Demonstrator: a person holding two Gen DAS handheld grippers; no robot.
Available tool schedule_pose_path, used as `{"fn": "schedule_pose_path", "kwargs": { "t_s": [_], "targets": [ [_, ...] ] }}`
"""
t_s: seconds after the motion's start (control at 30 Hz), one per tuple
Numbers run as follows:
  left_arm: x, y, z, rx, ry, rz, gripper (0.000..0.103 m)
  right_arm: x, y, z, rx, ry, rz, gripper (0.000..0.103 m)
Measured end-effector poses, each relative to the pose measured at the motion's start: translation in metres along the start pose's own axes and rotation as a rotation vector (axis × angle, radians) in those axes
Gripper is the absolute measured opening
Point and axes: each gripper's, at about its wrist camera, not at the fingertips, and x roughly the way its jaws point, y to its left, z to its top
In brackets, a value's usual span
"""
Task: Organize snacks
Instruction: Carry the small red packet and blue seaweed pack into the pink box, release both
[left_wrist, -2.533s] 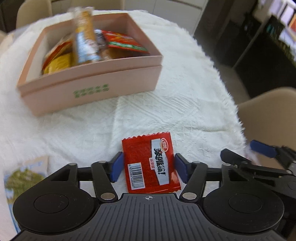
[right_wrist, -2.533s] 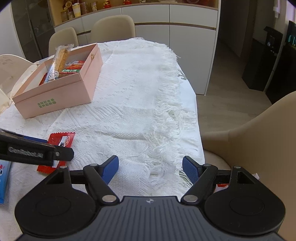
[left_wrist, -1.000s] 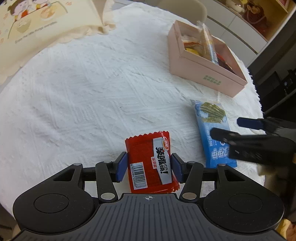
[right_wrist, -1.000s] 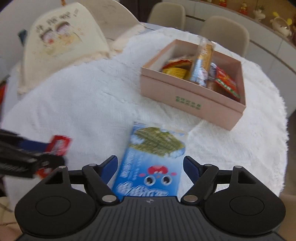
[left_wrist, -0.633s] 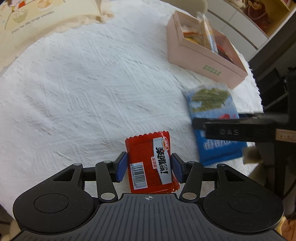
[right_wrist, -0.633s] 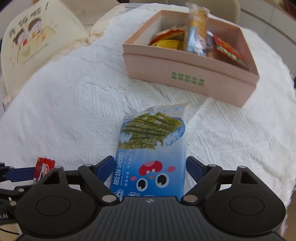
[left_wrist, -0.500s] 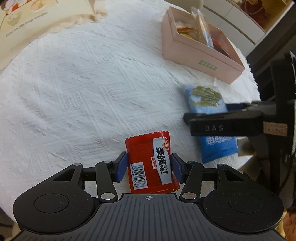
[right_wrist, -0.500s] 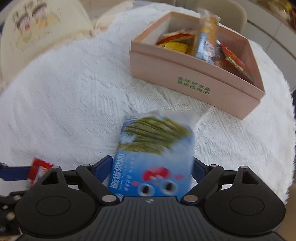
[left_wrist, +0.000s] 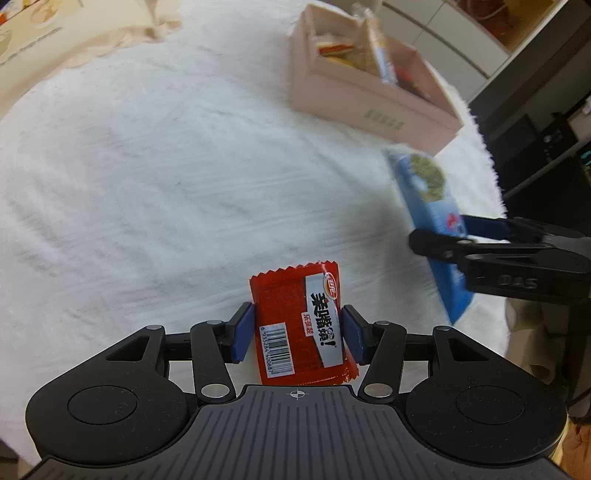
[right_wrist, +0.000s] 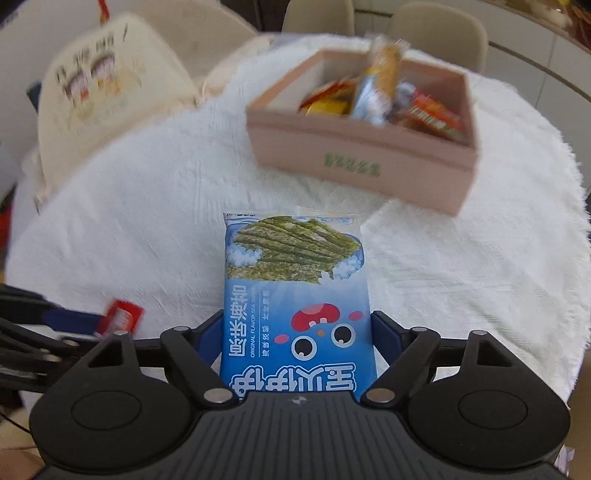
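Between the pads of the left gripper (left_wrist: 297, 336): red snack packet (left_wrist: 300, 325), clamped, off the tabletop (left_wrist: 147, 177). Right gripper (right_wrist: 297, 341): clenched on blue seaweed packet (right_wrist: 295, 295). Ahead of both: pink box (right_wrist: 364, 162), open and part filled. Carry level, clear the near wall, release over a free gap. Blurred: box contents, print on box. Hidden: packet lower ends behind gripper bodies.

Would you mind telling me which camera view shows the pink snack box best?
The right wrist view: the pink snack box sits ahead, its open top and the snacks inside visible, though blurred. The left wrist view catches it far off near the top edge, smaller and more blurred.
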Motion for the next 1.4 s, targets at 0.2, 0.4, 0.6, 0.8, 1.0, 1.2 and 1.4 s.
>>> {"fn": "schedule_pose_path", "kwargs": {
  "t_s": [0.2, 0.4, 0.6, 0.8, 1.0, 1.2, 1.4],
  "targets": [
    [-0.048, -0.036, 0.087, 0.084, -0.226, -0.106, 0.059, -0.081, -0.015, 0.027, -0.013, -0.26, -0.112, 0.081],
    [-0.041, -0.072, 0.204, 0.145, -0.311, -0.157, 0.068, -0.122, -0.03, 0.055, 0.033, -0.391, -0.167, 0.082],
    [-0.007, -0.038, 0.236, -0.027, -0.332, -0.253, 0.065, -0.132, -0.044, 0.082, 0.09, -0.42, -0.187, 0.083],
    [0.001, -0.027, 0.238, 0.047, -0.321, -0.28, 0.064, -0.101, -0.056, 0.124, 0.122, -0.38, -0.201, 0.083],
    [0.027, -0.007, 0.242, -0.073, -0.303, -0.307, 0.059, -0.035, -0.056, 0.184, 0.169, -0.284, -0.194, 0.083],
    [0.016, 0.014, 0.206, -0.02, -0.388, -0.186, 0.059, 0.046, -0.055, 0.196, 0.224, -0.2, -0.129, 0.084],
    [0.043, 0.022, 0.139, 0.046, -0.398, -0.068, 0.064, 0.096, -0.05, 0.172, 0.233, -0.155, -0.163, 0.084]
  ]
}}
